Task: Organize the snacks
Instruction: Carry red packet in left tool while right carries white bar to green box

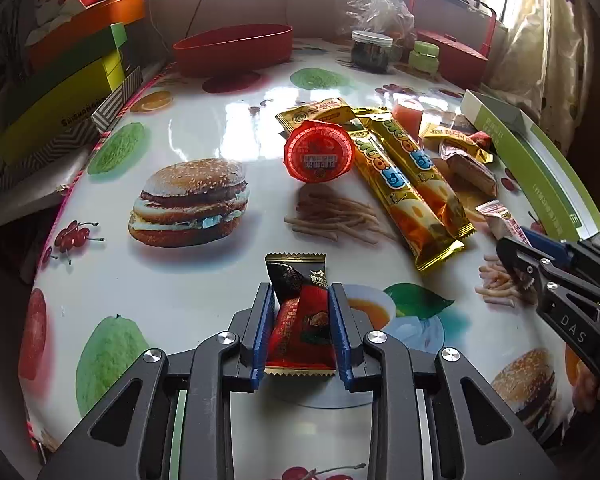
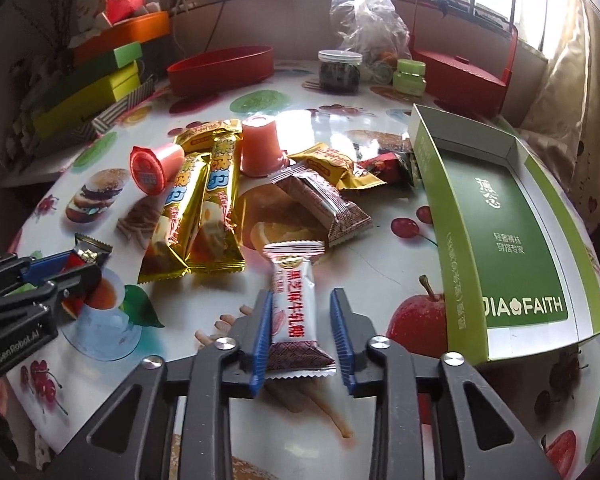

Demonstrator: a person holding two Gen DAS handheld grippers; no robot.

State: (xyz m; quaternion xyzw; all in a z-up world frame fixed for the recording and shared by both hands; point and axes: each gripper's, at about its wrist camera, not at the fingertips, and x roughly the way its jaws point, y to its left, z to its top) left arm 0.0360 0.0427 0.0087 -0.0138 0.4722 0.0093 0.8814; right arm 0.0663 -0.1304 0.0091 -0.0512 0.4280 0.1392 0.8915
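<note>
**Now both grippers hold a sweet — lift clean and carry to the box**

Left wrist view: the left gripper [image 1: 300, 320] is clamped narrow on a red-and-black candy packet [image 1: 300, 312], blue pads pressing both long sides, the packet's crimped top end poking out ahead of the fingertips. The grip sits around the lower half, so the packet may droop or swing when raised; lifting straight up from the counter [image 1: 180, 280] before travelling should keep it from dragging. Ahead and to the right lie the rest of the snacks: a red-lidded jelly cup [image 1: 318, 156] on its side and two long gold wafer packs [image 1: 412, 192] side by side. The right gripper [image 1: 516, 256] shows at the right edge, a pale wrapper end at its tip.

Right wrist view: the right gripper [image 2: 304, 320] has its jaws drawn in on a white-and-pink milk candy bar [image 2: 296, 304]. The left pad plainly presses the wrapper; a sliver of gap shows at the right pad, so the hold looks light and a slow lift is wise. The open green box [image 2: 496, 200] lies just to the right, well placed as a likely destination. A brown striped bar [image 2: 324, 204] and an upright pink jelly cup [image 2: 260, 144] lie beyond; steer clear of them.
</note>
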